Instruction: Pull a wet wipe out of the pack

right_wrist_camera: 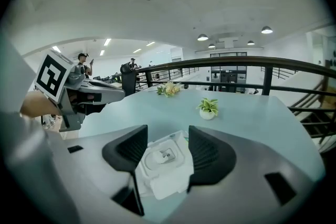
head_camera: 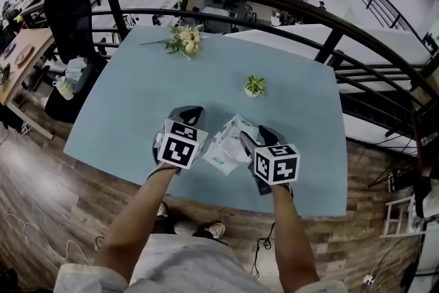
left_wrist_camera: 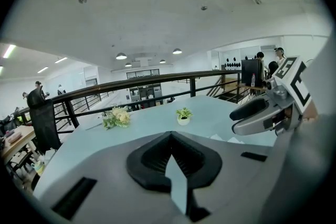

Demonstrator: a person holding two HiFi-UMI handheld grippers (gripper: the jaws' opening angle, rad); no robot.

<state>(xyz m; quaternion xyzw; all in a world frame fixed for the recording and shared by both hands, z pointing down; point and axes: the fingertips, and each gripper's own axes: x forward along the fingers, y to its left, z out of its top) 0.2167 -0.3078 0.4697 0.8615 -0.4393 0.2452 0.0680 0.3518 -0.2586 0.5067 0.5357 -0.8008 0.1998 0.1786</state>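
Observation:
The white wet wipe pack (head_camera: 226,145) lies flat on the pale blue table (head_camera: 137,99), near its front edge. In the right gripper view the pack (right_wrist_camera: 164,162) sits below and between the jaws, its oval opening facing up and a white flap lying toward the camera. My right gripper (right_wrist_camera: 167,152) is open around it, not touching; in the head view this gripper (head_camera: 252,136) hangs at the pack's right side. My left gripper (head_camera: 191,111) hovers just left of the pack. Its jaws (left_wrist_camera: 170,135) are shut on nothing and point across the table.
A small potted plant (head_camera: 254,85) stands mid-table beyond the pack, and a bunch of flowers (head_camera: 185,41) lies at the far edge. A black railing (head_camera: 274,3) curves behind the table. The table's front edge (head_camera: 206,192) is close below the grippers.

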